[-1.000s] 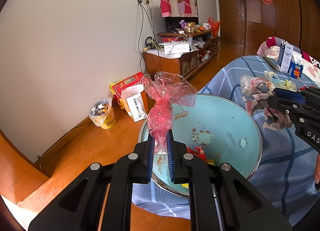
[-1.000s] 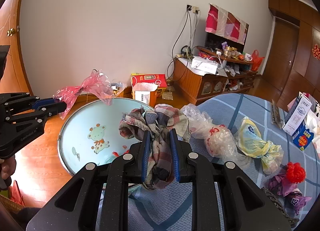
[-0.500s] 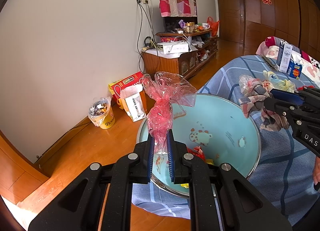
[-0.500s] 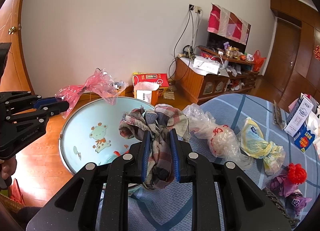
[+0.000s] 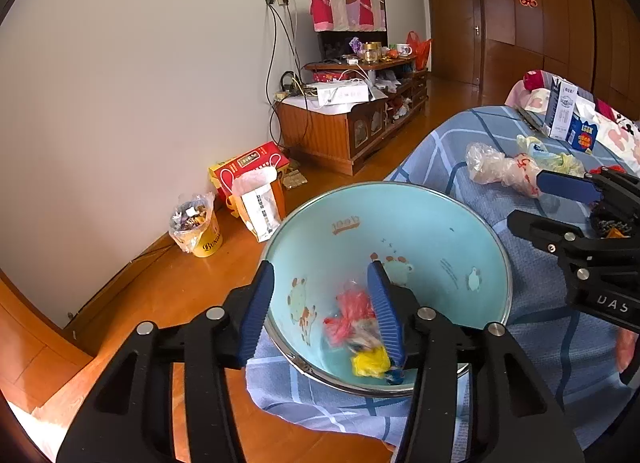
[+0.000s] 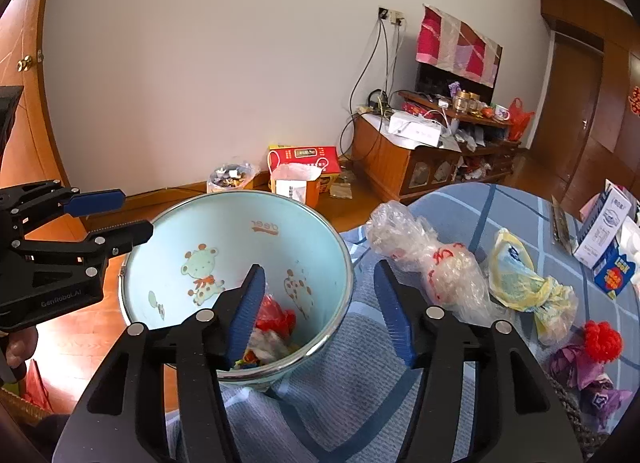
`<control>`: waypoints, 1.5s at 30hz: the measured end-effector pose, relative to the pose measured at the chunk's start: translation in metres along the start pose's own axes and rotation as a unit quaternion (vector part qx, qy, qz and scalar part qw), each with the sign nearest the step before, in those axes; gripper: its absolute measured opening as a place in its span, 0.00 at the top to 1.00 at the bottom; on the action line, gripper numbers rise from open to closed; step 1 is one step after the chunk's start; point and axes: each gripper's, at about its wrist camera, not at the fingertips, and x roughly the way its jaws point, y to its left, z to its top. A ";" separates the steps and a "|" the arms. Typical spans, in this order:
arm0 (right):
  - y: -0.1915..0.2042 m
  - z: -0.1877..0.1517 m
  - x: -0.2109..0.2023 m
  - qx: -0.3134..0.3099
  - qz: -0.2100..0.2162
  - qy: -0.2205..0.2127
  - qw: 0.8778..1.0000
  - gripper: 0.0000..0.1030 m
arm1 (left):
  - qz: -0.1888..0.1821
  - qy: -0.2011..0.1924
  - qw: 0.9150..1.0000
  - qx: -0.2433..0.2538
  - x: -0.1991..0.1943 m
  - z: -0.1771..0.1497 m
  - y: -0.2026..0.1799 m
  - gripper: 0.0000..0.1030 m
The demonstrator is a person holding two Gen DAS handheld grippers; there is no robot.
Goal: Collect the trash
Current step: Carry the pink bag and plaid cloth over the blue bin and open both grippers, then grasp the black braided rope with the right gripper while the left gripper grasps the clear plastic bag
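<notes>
A light-blue basin (image 5: 420, 223) with a cartoon deer print sits at the edge of the blue checked table; it also shows in the right wrist view (image 6: 240, 231). Red, yellow and pale trash (image 5: 356, 327) lies in its bottom, and shows in the right wrist view (image 6: 272, 327). My left gripper (image 5: 324, 311) is open and empty over the basin's near rim. My right gripper (image 6: 320, 307) is open and empty over the basin's right rim. A clear plastic bag (image 6: 432, 259), a yellow bag (image 6: 524, 283) and a red pompom (image 6: 602, 339) lie on the table.
Purple wrappers (image 6: 580, 367) and a white-blue carton (image 6: 608, 231) lie at the table's right. On the wooden floor stand a yellow bucket of scraps (image 5: 196, 227), a red box (image 5: 248, 167) and a wooden TV cabinet (image 5: 348, 123).
Both grippers have opened. The pink plastic wrap left my left gripper and the plaid rag left my right gripper; both are gone from the jaws, and more trash lies in the basin.
</notes>
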 end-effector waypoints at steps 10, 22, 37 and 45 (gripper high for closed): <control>-0.062 -0.034 -0.047 0.042 -0.063 0.004 0.997 0.41 | -0.022 0.014 0.999 0.033 0.006 -0.017 -0.033 0.45; -0.160 -0.106 -0.108 0.139 -0.159 0.031 0.977 0.38 | -0.038 0.022 0.997 0.071 0.010 -0.025 -0.068 0.42; -0.168 -0.111 -0.113 0.162 -0.118 0.027 0.979 0.77 | -0.046 0.004 0.996 0.075 0.007 -0.006 -0.084 0.41; -0.180 -0.101 -0.149 0.165 -0.159 -0.028 0.973 0.77 | -0.057 -0.025 0.995 0.079 0.006 0.022 -0.114 0.41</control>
